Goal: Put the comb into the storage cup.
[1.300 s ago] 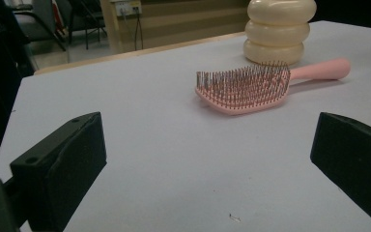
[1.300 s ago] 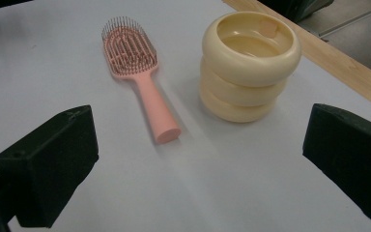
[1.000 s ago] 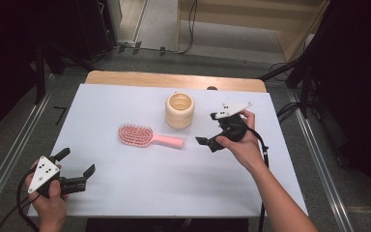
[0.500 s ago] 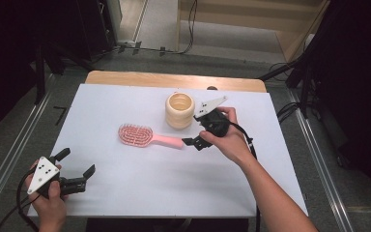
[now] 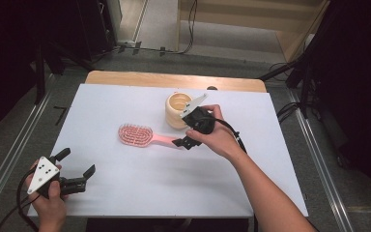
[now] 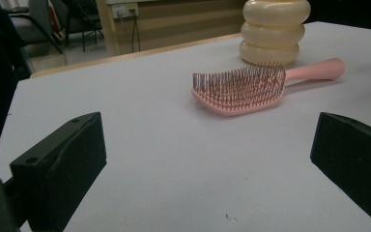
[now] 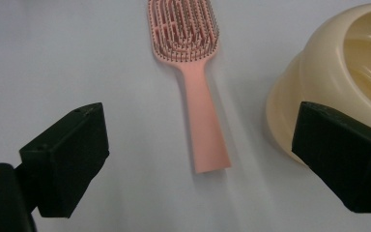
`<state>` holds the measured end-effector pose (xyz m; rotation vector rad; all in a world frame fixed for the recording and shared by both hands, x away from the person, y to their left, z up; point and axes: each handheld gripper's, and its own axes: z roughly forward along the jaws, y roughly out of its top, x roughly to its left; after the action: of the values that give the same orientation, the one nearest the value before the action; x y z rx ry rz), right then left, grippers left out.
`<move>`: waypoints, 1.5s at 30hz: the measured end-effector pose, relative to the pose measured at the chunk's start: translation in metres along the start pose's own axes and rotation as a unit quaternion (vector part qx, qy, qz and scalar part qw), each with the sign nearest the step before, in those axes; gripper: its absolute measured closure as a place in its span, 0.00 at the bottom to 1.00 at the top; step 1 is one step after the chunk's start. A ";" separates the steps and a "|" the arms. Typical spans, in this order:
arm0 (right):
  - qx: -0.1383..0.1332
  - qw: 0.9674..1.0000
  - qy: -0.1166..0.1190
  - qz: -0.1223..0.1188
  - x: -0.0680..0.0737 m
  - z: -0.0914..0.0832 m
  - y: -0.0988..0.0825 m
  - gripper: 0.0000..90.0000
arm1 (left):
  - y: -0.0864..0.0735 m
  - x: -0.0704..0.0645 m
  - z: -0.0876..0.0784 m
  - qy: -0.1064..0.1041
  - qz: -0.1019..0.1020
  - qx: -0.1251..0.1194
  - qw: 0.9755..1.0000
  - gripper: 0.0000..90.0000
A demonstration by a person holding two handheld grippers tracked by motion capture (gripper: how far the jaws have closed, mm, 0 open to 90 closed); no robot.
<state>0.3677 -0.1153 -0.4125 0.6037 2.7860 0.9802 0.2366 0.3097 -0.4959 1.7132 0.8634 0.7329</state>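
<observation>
A pink hairbrush lies bristles up in the middle of the white table, handle pointing right. Just behind the handle stands a cream ribbed cup. My right gripper hovers over the handle's end, open. Its jaws have just been closing a little. In the right gripper view the handle of the hairbrush lies between the jaws, untouched, with the cup at the right. My left gripper rests open and empty at the front left corner, facing the hairbrush and the cup.
A wooden strip runs along the table's far edge. Beyond it are cables on the floor and dark stands. Metal rails flank the table at both sides. Bare white surface lies between the two grippers.
My right gripper has travelled left from beside the cup to over the brush handle's end. The left hand and gripper have stayed where they were.
</observation>
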 end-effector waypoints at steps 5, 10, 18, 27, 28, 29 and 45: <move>0.018 1.000 0.004 -0.011 0.001 0.009 0.008 0.07 | 0.000 0.000 0.000 -0.001 0.000 -0.001 1.000 0.00; 0.032 0.999 0.010 -0.017 0.000 0.018 0.014 0.07 | 0.000 0.000 0.000 -0.002 0.000 -0.001 1.000 0.00; 0.057 0.998 0.018 -0.016 -0.002 0.032 0.023 0.07 | 0.000 0.001 0.000 -0.002 -0.001 -0.001 1.000 0.00; 0.086 0.996 0.031 -0.025 0.000 0.048 0.030 0.07 | 0.000 0.001 0.000 -0.004 0.000 -0.001 1.000 0.00; 0.087 0.995 0.032 -0.027 0.000 0.050 0.030 0.07 | 0.000 0.001 0.000 -0.004 0.000 -0.001 1.000 0.00; 0.094 0.995 0.032 -0.029 0.001 0.052 0.031 0.07 | 0.000 0.001 0.000 -0.004 0.000 -0.001 1.000 0.00; 0.141 0.990 0.012 -0.013 0.001 0.087 0.035 0.34 | 0.000 0.001 0.000 -0.005 -0.002 0.000 1.000 0.00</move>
<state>0.3994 -0.0402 -0.4590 0.5896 2.9695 0.5953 0.2374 0.3103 -0.4958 1.7134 0.8607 0.7209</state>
